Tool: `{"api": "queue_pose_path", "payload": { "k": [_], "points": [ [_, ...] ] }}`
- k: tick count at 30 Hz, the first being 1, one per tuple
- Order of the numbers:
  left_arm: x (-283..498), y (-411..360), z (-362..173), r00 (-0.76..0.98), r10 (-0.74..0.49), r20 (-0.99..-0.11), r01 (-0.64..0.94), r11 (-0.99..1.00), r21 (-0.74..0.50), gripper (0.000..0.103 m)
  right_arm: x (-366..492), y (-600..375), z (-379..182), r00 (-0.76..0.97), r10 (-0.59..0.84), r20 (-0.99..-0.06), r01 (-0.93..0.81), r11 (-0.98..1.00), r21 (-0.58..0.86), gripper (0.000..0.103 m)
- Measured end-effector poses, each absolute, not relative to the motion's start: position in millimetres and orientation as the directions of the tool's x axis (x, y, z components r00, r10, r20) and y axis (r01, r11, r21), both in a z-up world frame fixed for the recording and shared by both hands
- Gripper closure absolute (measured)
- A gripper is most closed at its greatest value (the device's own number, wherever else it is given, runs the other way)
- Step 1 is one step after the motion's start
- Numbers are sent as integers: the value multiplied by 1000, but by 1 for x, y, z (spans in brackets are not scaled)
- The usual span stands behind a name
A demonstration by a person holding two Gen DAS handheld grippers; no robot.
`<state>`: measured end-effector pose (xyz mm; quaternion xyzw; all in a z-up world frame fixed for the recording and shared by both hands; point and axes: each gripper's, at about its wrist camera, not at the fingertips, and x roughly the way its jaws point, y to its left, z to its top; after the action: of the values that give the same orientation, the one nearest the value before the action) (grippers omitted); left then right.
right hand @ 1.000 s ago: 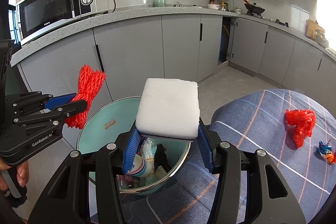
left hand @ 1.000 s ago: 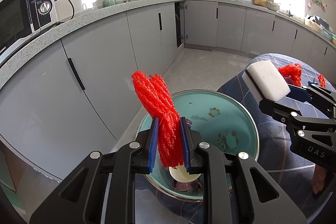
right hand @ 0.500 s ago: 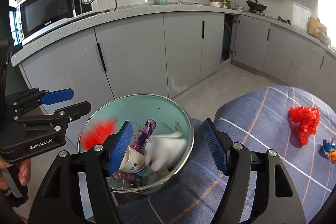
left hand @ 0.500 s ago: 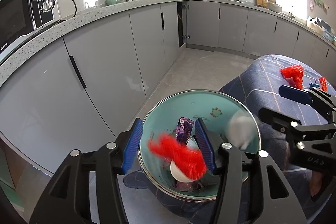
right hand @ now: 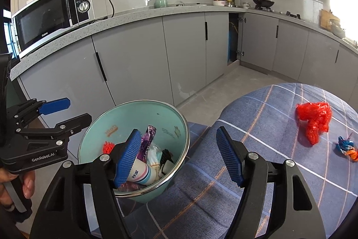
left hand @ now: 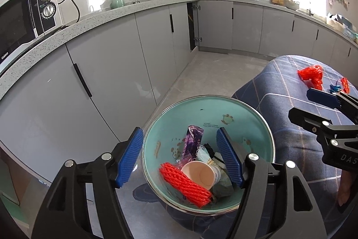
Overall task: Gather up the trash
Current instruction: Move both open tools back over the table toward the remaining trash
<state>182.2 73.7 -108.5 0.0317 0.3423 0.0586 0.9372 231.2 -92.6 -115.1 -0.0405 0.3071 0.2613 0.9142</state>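
Our left gripper (left hand: 180, 157) hangs over the teal bin (left hand: 257, 113) with its jaws opening, nothing between the pads, released. The red foam net (left hand: 184, 185) lies inside the bin at about 7 o'clock of the opening, touching the paper cup (left hand: 200, 174), with a purple wrapper (left hand: 193, 140) leaning up behind them toward 12. Our right gripper (right hand: 179, 157) is also spread and empty; its left pad overlaps the bin rim, its right pad sits over the blue checked cloth (right hand: 257, 109). Bin rim (right hand: 185, 127) butts against the cloth edge at the bin's 3 o'clock side. Trash on the cloth, from the right wrist view: red plastic bag (right hand: 314, 119) at 2 o'clock, blue-orange scrap (right hand: 346, 147) just beyond it at 3, the two apart, both well apart from the bin. Bare cloth lies between our right pads and the bag, open to move across. Grey cabinets (right hand: 134, 73) run behind the bin from 9 to 1 o'clock with a strip of floor (right hand: 223, 91) between. A hand (right hand: 24, 183) holds the left gripper's handle at 8 o'clock in the right view.
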Motion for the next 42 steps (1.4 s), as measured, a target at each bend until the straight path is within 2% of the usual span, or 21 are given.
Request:
{"api": "queue_pose_path", "payload": {
  "k": [20, 32, 42],
  "points": [
    [182, 73, -109, 761, 155, -630, -102, 988, 120, 30, 226, -93, -113, 689, 443, -574, -502, 863, 63, 34],
    [182, 61, -106, 770, 199, -607, -112, 977, 179, 18, 223, -106, -111, 708, 418, -569, -483, 875, 41, 34],
    [182, 49, -106, 772, 220, -597, -105, 969, 222, 18, 221, -121, -114, 715, 392, -579, -459, 888, 35, 34]
  ]
}}
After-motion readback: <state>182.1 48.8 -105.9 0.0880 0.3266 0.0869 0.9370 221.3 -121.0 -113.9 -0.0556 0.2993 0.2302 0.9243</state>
